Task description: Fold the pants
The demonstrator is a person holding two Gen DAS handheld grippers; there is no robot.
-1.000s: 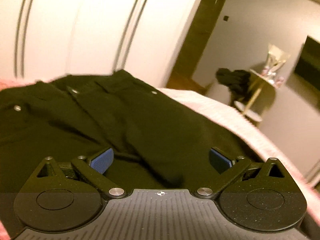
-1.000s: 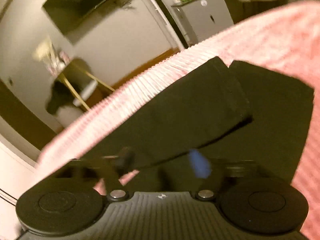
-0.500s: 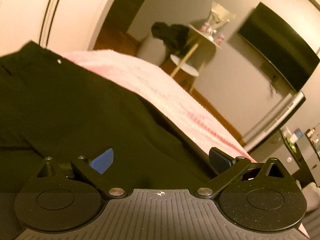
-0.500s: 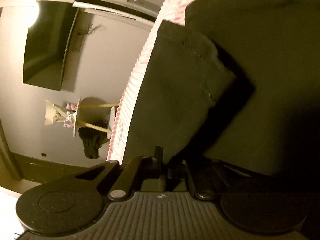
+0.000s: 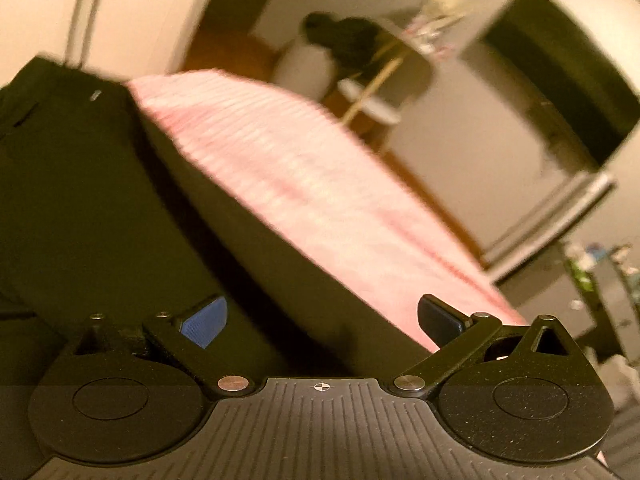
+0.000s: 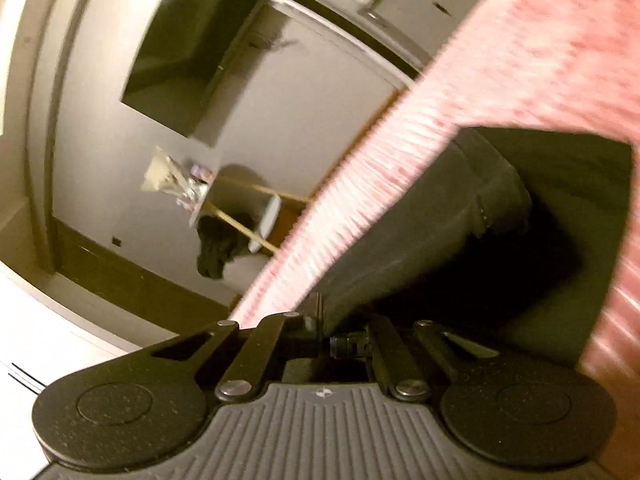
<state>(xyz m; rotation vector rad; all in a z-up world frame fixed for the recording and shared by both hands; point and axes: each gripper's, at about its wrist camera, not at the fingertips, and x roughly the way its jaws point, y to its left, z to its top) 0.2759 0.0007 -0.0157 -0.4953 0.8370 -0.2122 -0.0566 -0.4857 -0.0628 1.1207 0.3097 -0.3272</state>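
Observation:
Black pants (image 5: 88, 184) lie spread on a pink ribbed bedspread (image 5: 304, 184). In the left wrist view my left gripper (image 5: 320, 316) is open and empty, low over the edge of one pant leg, its blue pad (image 5: 204, 322) over the fabric. In the right wrist view my right gripper (image 6: 326, 334) is shut on the edge of a pant leg (image 6: 420, 248), which is lifted and folds over the other leg (image 6: 560, 208). The leg hem shows further out.
The bedspread edge (image 6: 340, 216) drops to a wooden floor. Beyond stand a small round side table (image 5: 372, 100) with dark clothing and a bouquet, a wall-mounted TV (image 5: 560, 80), a grey cabinet (image 5: 592, 280) and white wardrobe doors (image 5: 132, 12).
My right gripper closed on the pant leg edge and lifted it, rotating. My left gripper swung right along the pants toward the bed's edge, staying open.

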